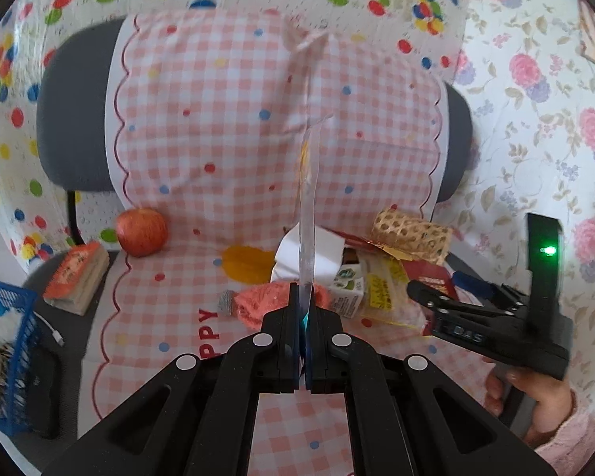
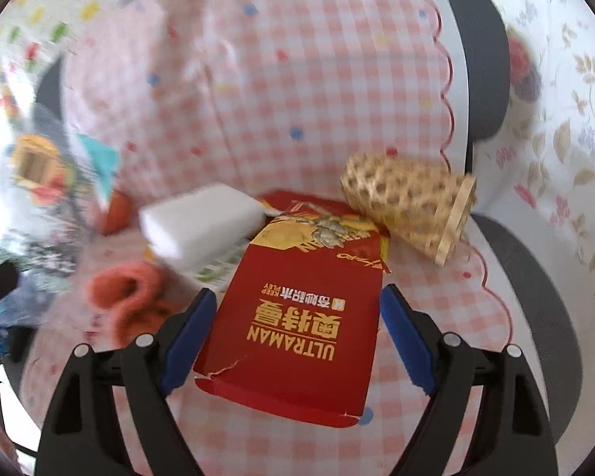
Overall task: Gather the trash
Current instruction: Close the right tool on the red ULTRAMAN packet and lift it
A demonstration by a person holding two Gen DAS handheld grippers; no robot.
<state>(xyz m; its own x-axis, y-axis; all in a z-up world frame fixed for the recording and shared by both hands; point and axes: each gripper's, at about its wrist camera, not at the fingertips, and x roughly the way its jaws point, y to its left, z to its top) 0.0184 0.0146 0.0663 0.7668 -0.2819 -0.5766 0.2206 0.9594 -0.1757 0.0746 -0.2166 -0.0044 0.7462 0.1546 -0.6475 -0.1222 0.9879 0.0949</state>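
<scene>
Your grey office chair (image 1: 65, 127) fills both views, draped in a pink-and-white checked cloth with a scalloped red edge (image 1: 218, 127); the trash sits heaped on its seat.

In the right wrist view, the flattened red cardboard box printed "ULTRAMAN" (image 2: 297, 317) lies at the centre, reaching toward 6 o'clock. Your right gripper (image 2: 297, 325) has its blue-padded jaws spread wide, one on each side of the box and not touching it. At 2 o'clock from the box, a woven bamboo basket cone (image 2: 412, 206) lies on its side, its narrow end against the box. At 10 o'clock, a white foam block (image 2: 202, 226) rests on the pile, with an orange knitted piece (image 2: 131, 297) at 9 o'clock.

In the left wrist view, your left gripper (image 1: 303, 317) has its jaws closed on a clear plastic strip (image 1: 309, 206) that stands edge-on, rising toward 12 o'clock. A blue mesh basket (image 1: 8, 337) sits at 8 o'clock, a small orange-covered book (image 1: 77, 277) just above it, and a red apple (image 1: 142, 232) at 10 o'clock.
</scene>
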